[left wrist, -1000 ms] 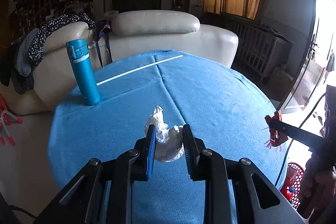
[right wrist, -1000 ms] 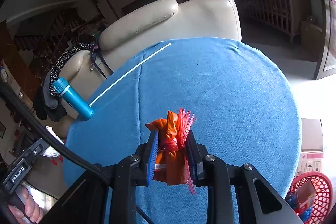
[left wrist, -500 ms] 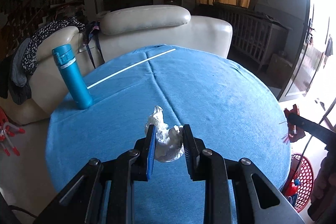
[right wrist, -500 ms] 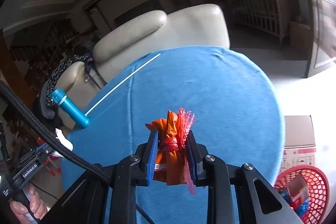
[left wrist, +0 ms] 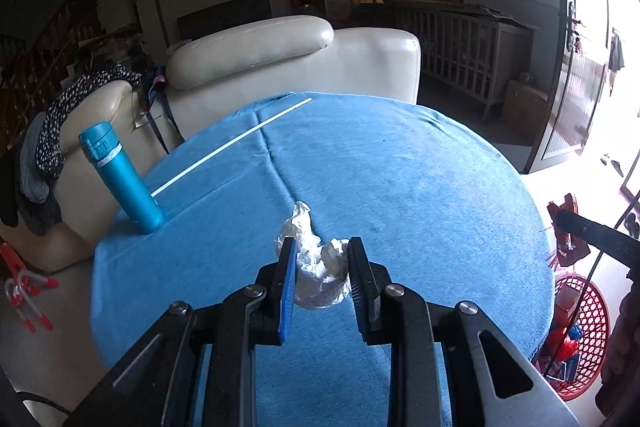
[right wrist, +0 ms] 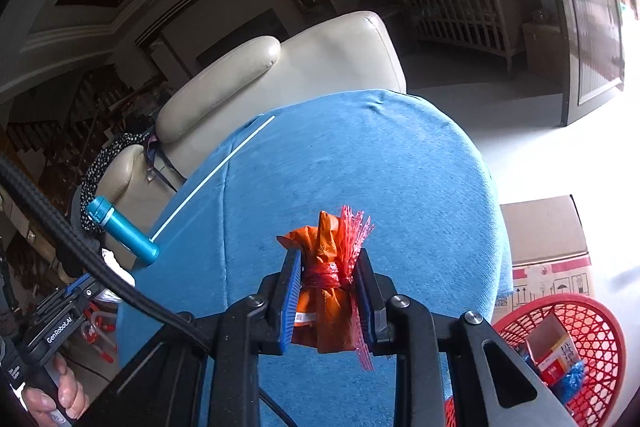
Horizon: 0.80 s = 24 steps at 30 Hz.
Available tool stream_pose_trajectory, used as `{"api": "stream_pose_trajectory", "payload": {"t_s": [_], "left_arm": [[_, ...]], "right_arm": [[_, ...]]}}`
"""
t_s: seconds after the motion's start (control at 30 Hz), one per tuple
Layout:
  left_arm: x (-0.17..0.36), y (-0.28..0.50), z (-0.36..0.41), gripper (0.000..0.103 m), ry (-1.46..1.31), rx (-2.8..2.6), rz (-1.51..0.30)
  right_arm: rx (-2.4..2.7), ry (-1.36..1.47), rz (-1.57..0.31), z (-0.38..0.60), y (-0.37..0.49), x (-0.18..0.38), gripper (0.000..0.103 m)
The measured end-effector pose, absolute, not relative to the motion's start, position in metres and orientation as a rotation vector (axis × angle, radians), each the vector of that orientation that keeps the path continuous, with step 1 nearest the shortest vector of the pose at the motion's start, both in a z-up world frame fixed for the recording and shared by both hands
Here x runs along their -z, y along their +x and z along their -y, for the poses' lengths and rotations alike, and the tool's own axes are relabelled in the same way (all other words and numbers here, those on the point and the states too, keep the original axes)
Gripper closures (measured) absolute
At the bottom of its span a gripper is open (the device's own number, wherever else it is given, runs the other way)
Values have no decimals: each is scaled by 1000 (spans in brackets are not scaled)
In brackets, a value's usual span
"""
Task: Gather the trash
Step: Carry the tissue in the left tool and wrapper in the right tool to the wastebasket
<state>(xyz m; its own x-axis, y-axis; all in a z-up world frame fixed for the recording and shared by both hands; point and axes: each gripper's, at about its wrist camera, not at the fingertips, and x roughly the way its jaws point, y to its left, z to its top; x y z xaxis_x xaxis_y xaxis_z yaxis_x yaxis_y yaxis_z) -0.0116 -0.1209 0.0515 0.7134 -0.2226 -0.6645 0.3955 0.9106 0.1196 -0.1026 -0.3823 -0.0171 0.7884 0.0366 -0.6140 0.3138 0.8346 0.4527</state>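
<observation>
1. Left gripper (left wrist: 320, 267) is clamped on a crumpled white tissue wad (left wrist: 316, 267), carried clear above the blue-clothed worktop (left wrist: 400, 179).
2. Right gripper (right wrist: 326, 287) pinches an orange wrapper bundled in red netting (right wrist: 328, 279), held by its waist so nothing spills.
3. Red basket (right wrist: 592, 311) waits on the floor just beside the worktop, likely the drop spot.
</observation>
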Motion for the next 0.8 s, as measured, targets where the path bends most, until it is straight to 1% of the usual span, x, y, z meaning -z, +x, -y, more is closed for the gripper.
{"api": "stream_pose_trajectory", "payload": {"t_s": [0.8], "left_arm": [[-61, -31, 163, 77, 356, 416, -650]], "right_arm": [[198, 619, -625, 401, -129, 17, 75]]}}
